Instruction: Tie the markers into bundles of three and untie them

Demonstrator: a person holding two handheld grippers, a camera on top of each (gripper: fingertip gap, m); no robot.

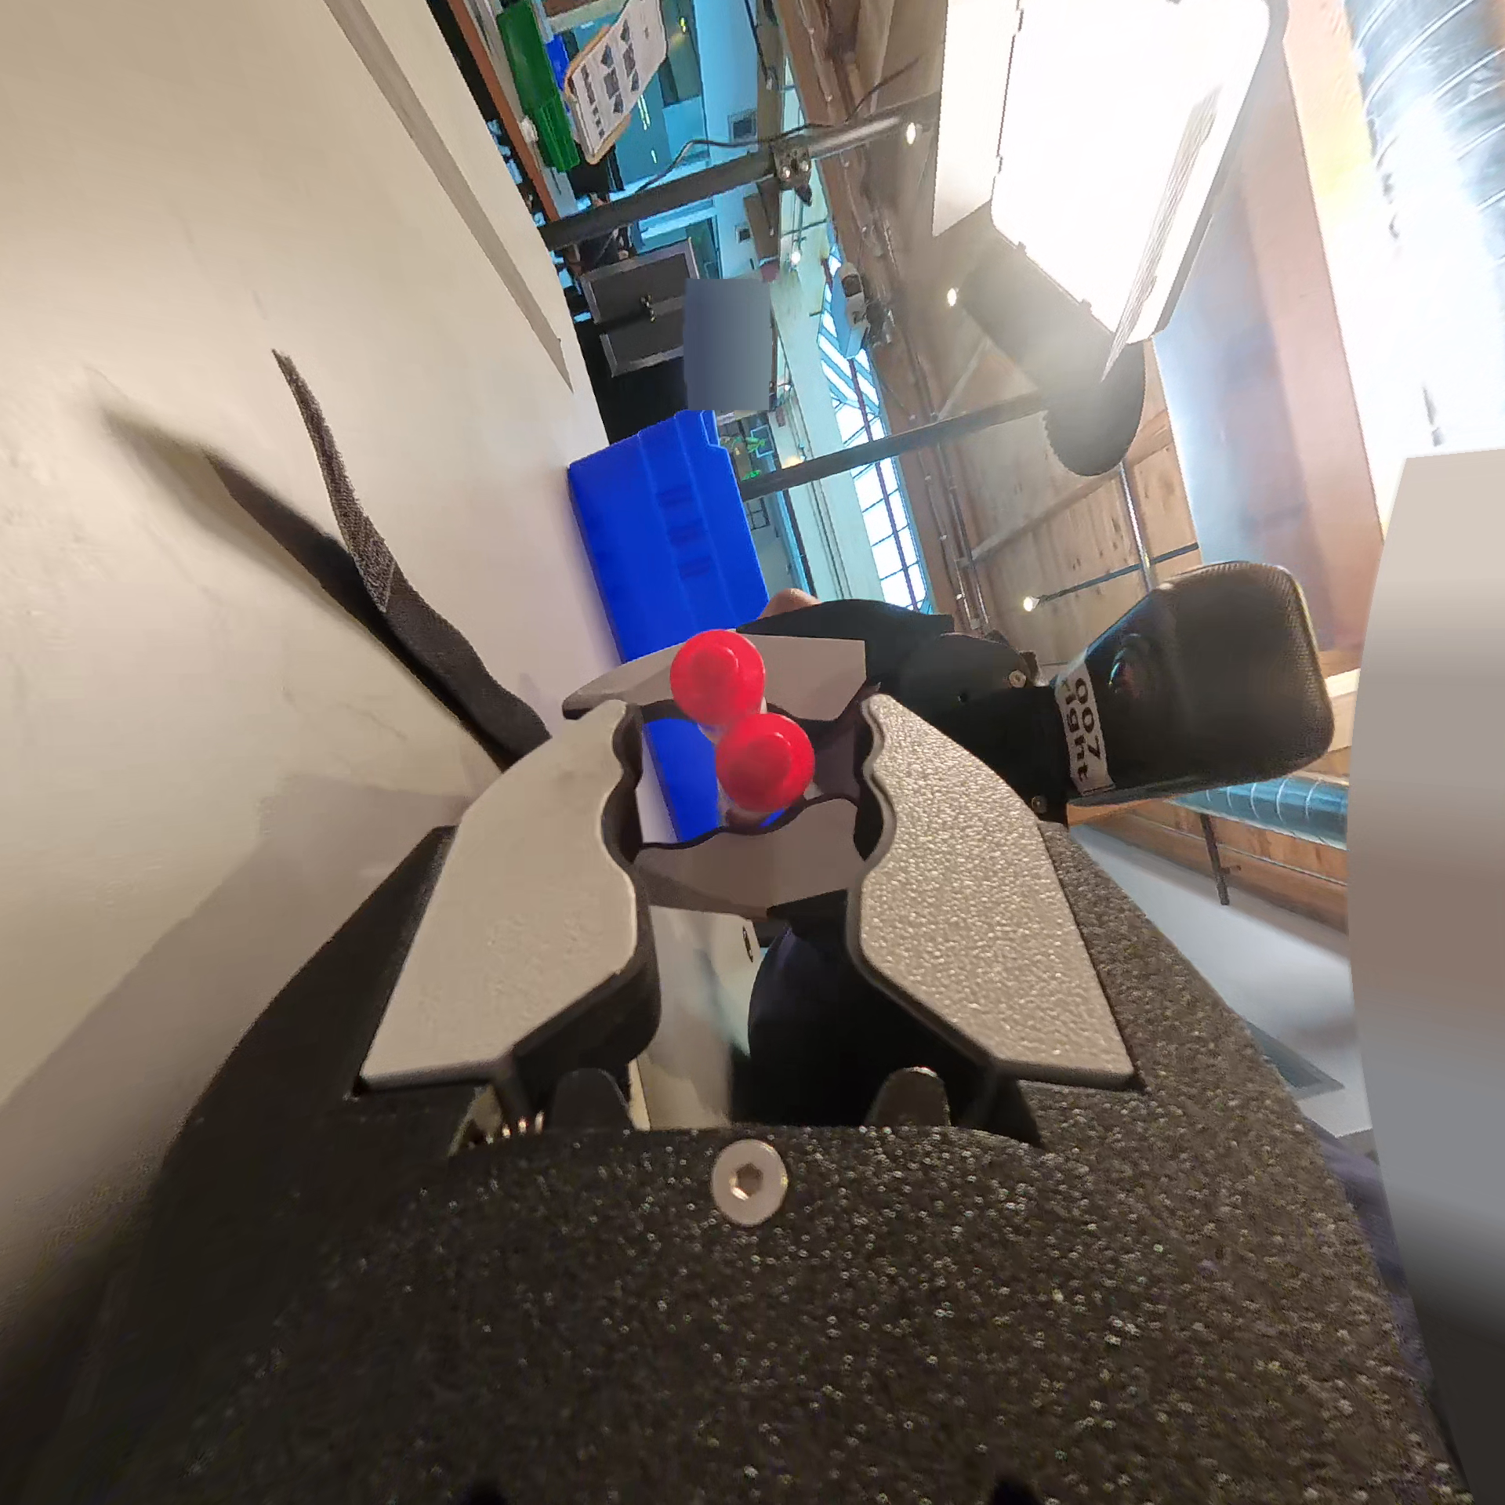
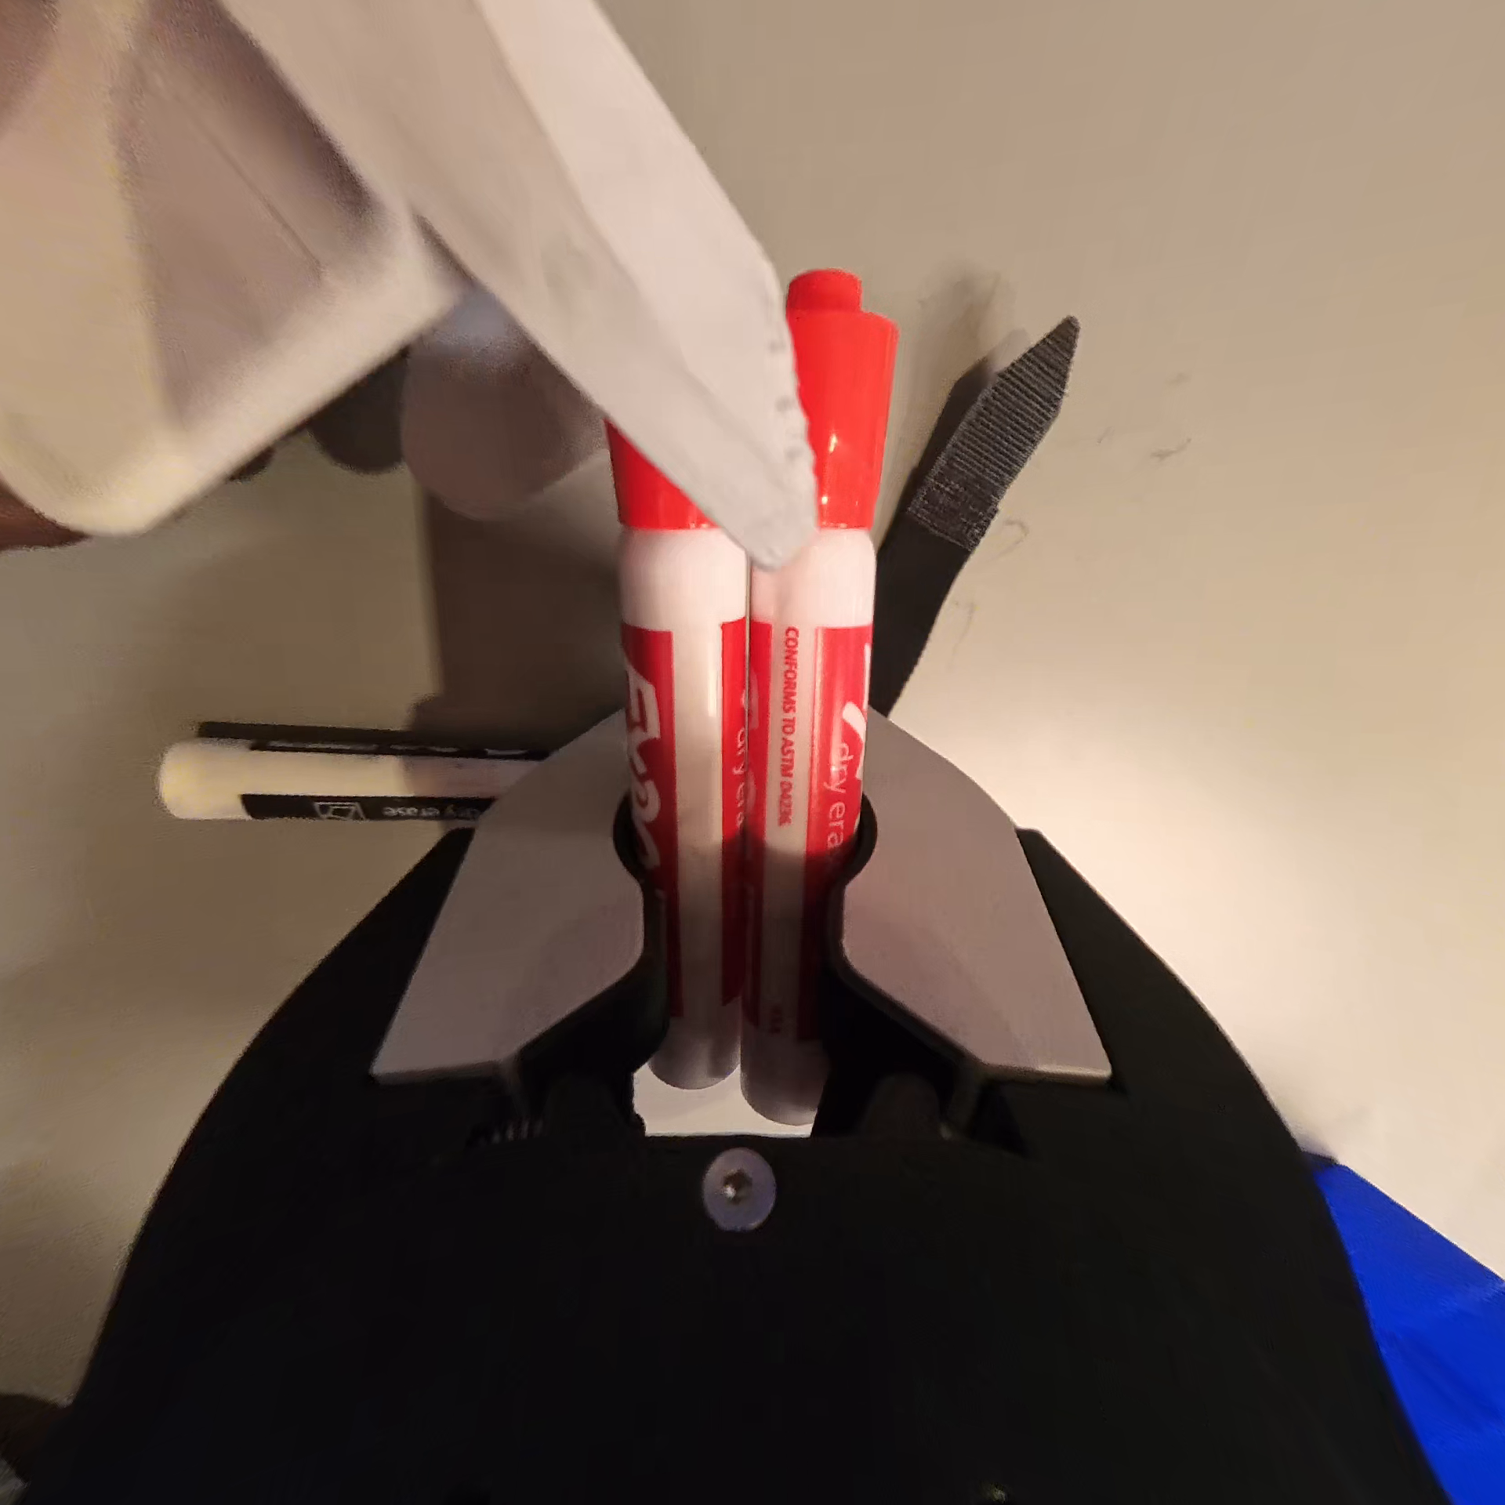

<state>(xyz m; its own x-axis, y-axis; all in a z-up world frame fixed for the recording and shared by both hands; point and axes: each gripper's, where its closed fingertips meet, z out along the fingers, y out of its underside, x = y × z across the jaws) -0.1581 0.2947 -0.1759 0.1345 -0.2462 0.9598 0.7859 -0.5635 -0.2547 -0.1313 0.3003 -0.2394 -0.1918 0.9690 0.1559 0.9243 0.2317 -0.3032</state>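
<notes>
Two red markers [image 2: 745, 733] with white barrels lie side by side between my right gripper's jaws. My right gripper [image 2: 745, 790] is shut on their barrels and holds them above the table [image 2: 1221, 244]. In the left wrist view their red cap ends [image 1: 741, 725] face the camera, between the right gripper's fingers [image 1: 733, 871]. My left gripper [image 1: 745, 733] is open, with its fingertips on either side of the caps. One of its fingers [image 2: 651, 326], blurred, lies across the markers near the caps. A black hook-and-loop strap [image 2: 969, 489] lies on the table beside them; it also shows in the left wrist view [image 1: 391, 586].
A black marker [image 2: 342, 782] lies on the table to the left of my right gripper. A blue bin [image 1: 668, 529] stands at the table's far side, and a blue corner [image 2: 1425, 1303] shows at the lower right. A bright lamp panel [image 1: 1099, 146] hangs overhead. Across from one pair of fingers to the other is roughly 7 centimetres.
</notes>
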